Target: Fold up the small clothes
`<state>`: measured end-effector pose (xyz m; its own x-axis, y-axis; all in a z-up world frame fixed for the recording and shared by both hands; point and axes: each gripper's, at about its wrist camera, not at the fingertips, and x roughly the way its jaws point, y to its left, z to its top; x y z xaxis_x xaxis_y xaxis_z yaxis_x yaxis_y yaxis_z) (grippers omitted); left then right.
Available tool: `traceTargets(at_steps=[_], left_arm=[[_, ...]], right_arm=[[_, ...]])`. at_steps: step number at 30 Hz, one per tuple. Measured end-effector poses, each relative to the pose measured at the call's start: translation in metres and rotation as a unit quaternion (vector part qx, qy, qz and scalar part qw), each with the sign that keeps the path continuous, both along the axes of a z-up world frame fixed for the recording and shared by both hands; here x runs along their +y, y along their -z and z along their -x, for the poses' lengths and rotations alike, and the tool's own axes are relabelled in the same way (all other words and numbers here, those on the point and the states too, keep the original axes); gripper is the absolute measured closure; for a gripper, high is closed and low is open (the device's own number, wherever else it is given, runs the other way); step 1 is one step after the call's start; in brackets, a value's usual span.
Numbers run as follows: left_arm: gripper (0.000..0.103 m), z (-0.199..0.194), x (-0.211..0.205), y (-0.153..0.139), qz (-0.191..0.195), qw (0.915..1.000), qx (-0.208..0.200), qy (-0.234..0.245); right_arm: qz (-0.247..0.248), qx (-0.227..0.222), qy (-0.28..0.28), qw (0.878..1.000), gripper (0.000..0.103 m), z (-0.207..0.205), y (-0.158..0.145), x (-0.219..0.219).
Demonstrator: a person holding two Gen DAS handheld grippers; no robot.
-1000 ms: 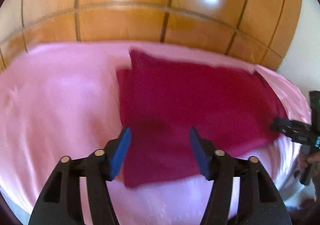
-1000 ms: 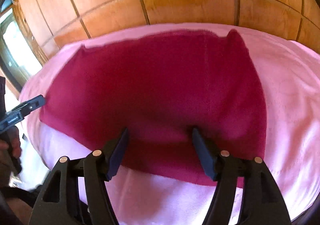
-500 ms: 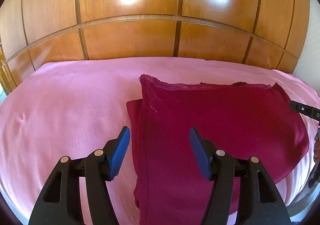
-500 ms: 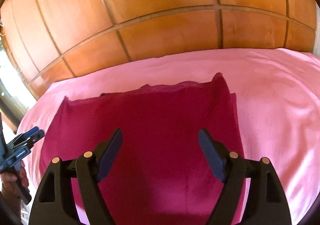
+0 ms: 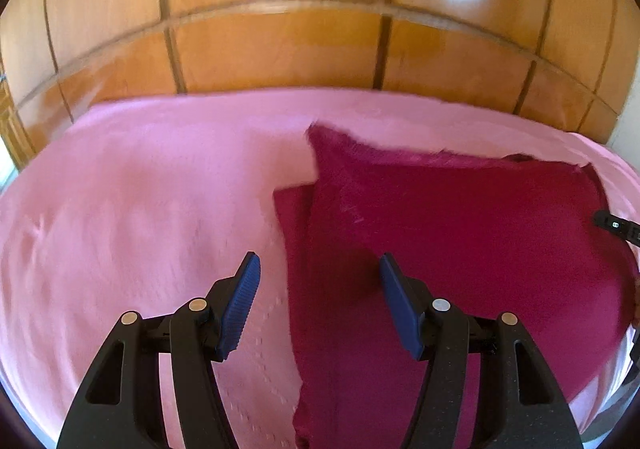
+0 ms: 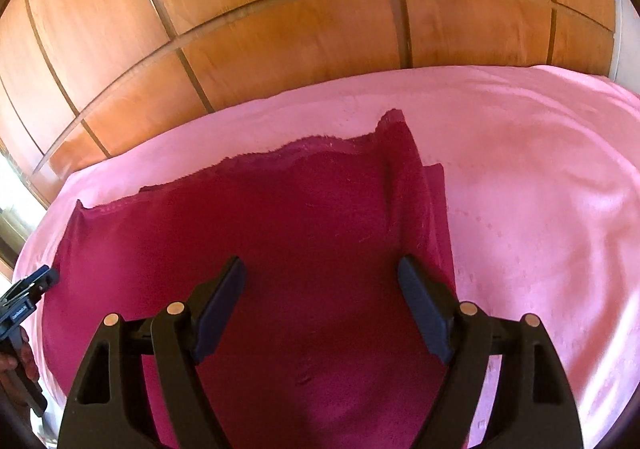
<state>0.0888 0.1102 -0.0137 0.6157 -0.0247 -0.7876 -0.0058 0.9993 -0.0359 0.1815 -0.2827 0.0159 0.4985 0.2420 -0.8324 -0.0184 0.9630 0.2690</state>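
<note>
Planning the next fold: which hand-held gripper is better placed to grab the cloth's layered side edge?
Probably the left hand-held gripper: its open jaws straddle the dark red cloth's layered edge; the right hangs over the middle.

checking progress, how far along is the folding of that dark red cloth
Done: the dark red cloth lies on the pink sheet with at least one fold, a lower layer peeking out along one edge. In hand: nothing; left gripper and right gripper both hover open over it. Left: probably further folds.

Left wrist: looks steeply down my fingers, close.
Right wrist: same tilt, close.
Shared: maroon cloth (image 5: 460,241) (image 6: 280,241), pink cover (image 5: 140,189) (image 6: 540,169).
</note>
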Motion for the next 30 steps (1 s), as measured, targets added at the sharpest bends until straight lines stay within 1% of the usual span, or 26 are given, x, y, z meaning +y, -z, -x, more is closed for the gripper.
traceTargets(at_steps=[2,4,8,9,12,14,17,19,21,23,24,26,29,30], left_arm=[[0.042,-0.004,0.005,0.013,0.019,0.9996,0.017,-0.007],[0.041,-0.006,0.008,0.021,0.030,0.9993,0.018,-0.011],[0.040,-0.003,0.011,0.018,0.042,0.9988,0.014,-0.024],[0.039,-0.001,0.012,0.015,0.039,0.9988,0.010,-0.027],[0.039,0.011,0.012,0.001,0.017,0.9989,-0.019,-0.040],[0.039,0.021,0.010,-0.011,0.011,0.9980,-0.042,-0.046],[0.039,0.034,0.009,-0.025,0.029,0.9957,-0.074,-0.048],[0.039,0.043,0.002,-0.034,0.045,0.9944,-0.090,-0.033],[0.039,0.048,-0.013,-0.039,0.057,0.9939,-0.094,-0.002],[0.039,0.053,-0.027,-0.040,0.070,0.9931,-0.090,0.028],[0.039,0.054,-0.036,-0.039,0.077,0.9922,-0.085,0.047],[0.039,0.057,-0.053,-0.035,0.094,0.9898,-0.074,0.078],[0.039,0.054,-0.070,-0.028,0.104,0.9878,-0.057,0.101],[0.039,0.052,-0.075,-0.023,0.110,0.9871,-0.047,0.106]], right_arm=[[-0.004,0.000,0.000,1.000,0.024,-0.002,0.004,-0.003],[-0.005,-0.003,-0.002,1.000,0.023,-0.003,0.007,-0.004],[-0.005,0.003,-0.009,1.000,0.023,-0.004,0.002,-0.005],[-0.011,0.004,-0.009,1.000,0.023,-0.003,-0.002,-0.008],[-0.038,-0.006,0.004,0.999,0.018,0.003,-0.016,-0.022],[-0.056,-0.017,0.018,0.998,0.016,0.008,-0.024,-0.034],[-0.066,-0.019,0.042,0.997,0.015,0.016,-0.028,-0.053],[-0.080,-0.004,0.055,0.995,0.015,0.022,-0.020,-0.065],[-0.100,0.010,0.059,0.993,0.015,0.027,-0.011,-0.072],[-0.118,0.023,0.058,0.991,0.015,0.032,-0.004,-0.076],[-0.134,0.033,0.057,0.989,0.017,0.037,0.001,-0.078],[-0.155,0.036,0.048,0.986,0.020,0.044,0.004,-0.079],[-0.182,0.042,0.021,0.982,0.024,0.056,0.003,-0.076],[-0.183,0.044,0.010,0.982,0.029,0.060,0.003,-0.073]])
